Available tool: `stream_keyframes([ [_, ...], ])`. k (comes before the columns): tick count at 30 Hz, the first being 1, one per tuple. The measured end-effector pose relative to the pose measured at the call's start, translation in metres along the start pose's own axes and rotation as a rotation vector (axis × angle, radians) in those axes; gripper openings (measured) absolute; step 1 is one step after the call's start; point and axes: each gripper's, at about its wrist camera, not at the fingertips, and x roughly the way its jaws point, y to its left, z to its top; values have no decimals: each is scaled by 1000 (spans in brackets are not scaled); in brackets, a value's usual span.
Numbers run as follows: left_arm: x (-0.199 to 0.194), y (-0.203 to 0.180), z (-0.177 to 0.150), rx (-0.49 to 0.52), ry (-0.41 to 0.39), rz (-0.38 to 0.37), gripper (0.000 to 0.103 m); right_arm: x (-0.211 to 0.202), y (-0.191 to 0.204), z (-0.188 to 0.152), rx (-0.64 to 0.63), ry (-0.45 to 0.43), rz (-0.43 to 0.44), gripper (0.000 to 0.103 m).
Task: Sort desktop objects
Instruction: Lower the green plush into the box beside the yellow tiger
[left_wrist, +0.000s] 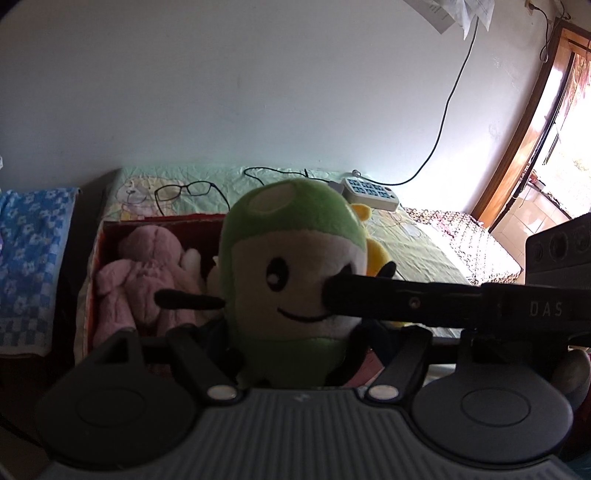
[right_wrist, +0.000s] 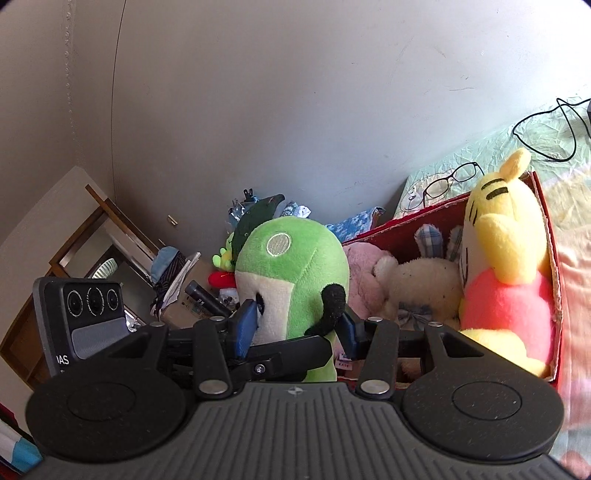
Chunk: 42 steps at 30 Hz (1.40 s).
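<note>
A green and cream plush toy (left_wrist: 291, 258) with a smiling face fills the middle of the left wrist view. My left gripper (left_wrist: 291, 343) is shut on its lower green body. My right gripper (right_wrist: 295, 328) is shut on the same green plush toy (right_wrist: 291, 266), its blue pads (right_wrist: 245, 326) pressing both sides near the face. In the left wrist view, one right finger (left_wrist: 388, 301) reaches in from the right across the face. Behind the toy, a red box (right_wrist: 417, 218) holds a pink plush (left_wrist: 144, 273), a white bunny (right_wrist: 421, 284) and a yellow bear (right_wrist: 506, 236).
The box rests on a pale green quilt (left_wrist: 417, 251) against the wall. On the quilt lie black glasses (left_wrist: 183, 190), a white power strip (left_wrist: 371, 192) and a black cable (left_wrist: 439, 140). A blue flowered cloth (left_wrist: 33, 240) lies to the left. Cluttered items (right_wrist: 199, 291) sit beyond the toy.
</note>
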Motion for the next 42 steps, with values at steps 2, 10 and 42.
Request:
stream_keyframes([
  [2,10,3,2,6,10,-6,74,2,1,3,-17,-8,-30,49],
  [10,33,14,10,-1,34,-60,75,8,-11,6,2,-44,-95,49],
  [42,80,31,-2,13,158,-89,73,41,-13,13,-72,79,-419,48],
])
